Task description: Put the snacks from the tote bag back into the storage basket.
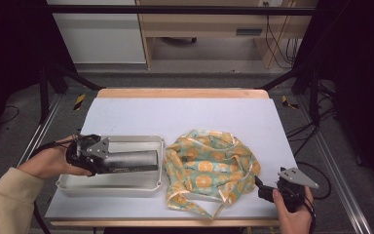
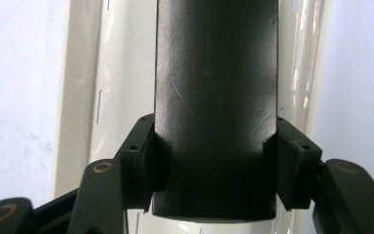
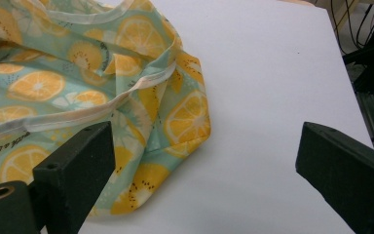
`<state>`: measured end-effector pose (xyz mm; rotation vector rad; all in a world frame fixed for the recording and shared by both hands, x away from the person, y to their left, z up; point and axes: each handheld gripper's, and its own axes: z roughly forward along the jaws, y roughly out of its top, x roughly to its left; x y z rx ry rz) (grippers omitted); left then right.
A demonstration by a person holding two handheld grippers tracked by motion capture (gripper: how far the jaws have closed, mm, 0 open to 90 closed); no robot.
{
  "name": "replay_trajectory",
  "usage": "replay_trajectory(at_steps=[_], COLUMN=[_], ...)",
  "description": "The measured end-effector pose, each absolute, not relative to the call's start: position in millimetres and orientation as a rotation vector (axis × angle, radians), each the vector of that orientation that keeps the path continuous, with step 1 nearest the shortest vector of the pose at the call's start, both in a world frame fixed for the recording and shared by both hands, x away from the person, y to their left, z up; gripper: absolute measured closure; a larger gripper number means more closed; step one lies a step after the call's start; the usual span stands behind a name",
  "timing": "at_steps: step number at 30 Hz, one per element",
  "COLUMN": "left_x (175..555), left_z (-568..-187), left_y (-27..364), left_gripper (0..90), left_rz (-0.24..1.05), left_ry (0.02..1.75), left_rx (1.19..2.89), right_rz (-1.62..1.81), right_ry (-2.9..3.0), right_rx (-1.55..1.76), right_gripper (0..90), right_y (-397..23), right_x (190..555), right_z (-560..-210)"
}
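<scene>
My left gripper (image 1: 108, 161) is shut on one end of a dark, matte tube (image 1: 132, 159) that lies lengthwise over a white tray (image 1: 112, 187) at the table's left. In the left gripper view both pads (image 2: 141, 156) press the tube's (image 2: 216, 97) sides above the tray (image 2: 117, 73). A crumpled green cloth printed with orange slices (image 1: 209, 165) lies to the right of the tray. My right gripper (image 1: 262, 187) is open near the cloth's lower right edge. In the right gripper view its left jaw stands just in front of the cloth (image 3: 53, 83), and bare table lies between the jaws.
The pale tabletop (image 1: 185, 114) has free room behind the tray and the cloth. A wooden strip (image 1: 180, 92) edges its far side. Dark frame posts and cables (image 1: 311, 97) stand beside the table on the right.
</scene>
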<state>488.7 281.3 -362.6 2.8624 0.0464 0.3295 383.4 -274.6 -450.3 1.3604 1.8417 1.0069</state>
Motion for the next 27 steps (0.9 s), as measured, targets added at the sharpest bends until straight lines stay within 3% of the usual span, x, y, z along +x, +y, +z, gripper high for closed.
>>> replay_trajectory(at_steps=[27], left_x=[488], left_z=[-388], left_y=[296], left_gripper=[43.4], left_rz=[0.213], left_ry=[0.02], left_rx=[2.809], right_rz=[0.968], right_ry=[1.843], right_rx=[1.353], right_gripper=[7.7], right_y=[-273], right_x=[384], right_z=[-451])
